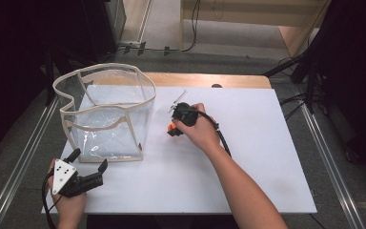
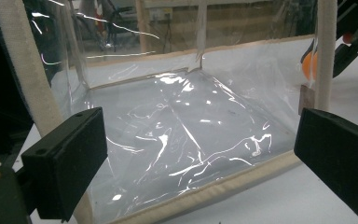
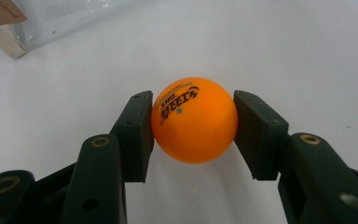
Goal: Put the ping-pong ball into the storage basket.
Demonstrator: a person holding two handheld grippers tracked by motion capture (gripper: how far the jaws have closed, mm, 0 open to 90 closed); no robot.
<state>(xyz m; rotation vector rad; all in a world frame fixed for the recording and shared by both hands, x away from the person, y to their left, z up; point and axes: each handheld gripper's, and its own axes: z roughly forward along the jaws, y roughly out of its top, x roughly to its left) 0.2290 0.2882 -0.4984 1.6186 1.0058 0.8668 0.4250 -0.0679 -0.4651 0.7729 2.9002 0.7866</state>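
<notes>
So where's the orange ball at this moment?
The orange ball sits clamped between the right gripper fingers, low over the white board near its middle in the high view, just right of the clear bag.

Right gripper point(image 1: 172, 129) clamps an orange ball point(image 1: 171, 127) on the white board point(image 1: 248, 157), beside the clear bag point(image 1: 106, 112); left gripper point(image 1: 89, 162) open.

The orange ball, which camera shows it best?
The right gripper view: the orange ball sits large and sharp between the right gripper pads, its black print readable. The high view shows a small orange speck beside the hand. The left gripper view shows an orange sliver behind the clear bag and its trim.
</notes>
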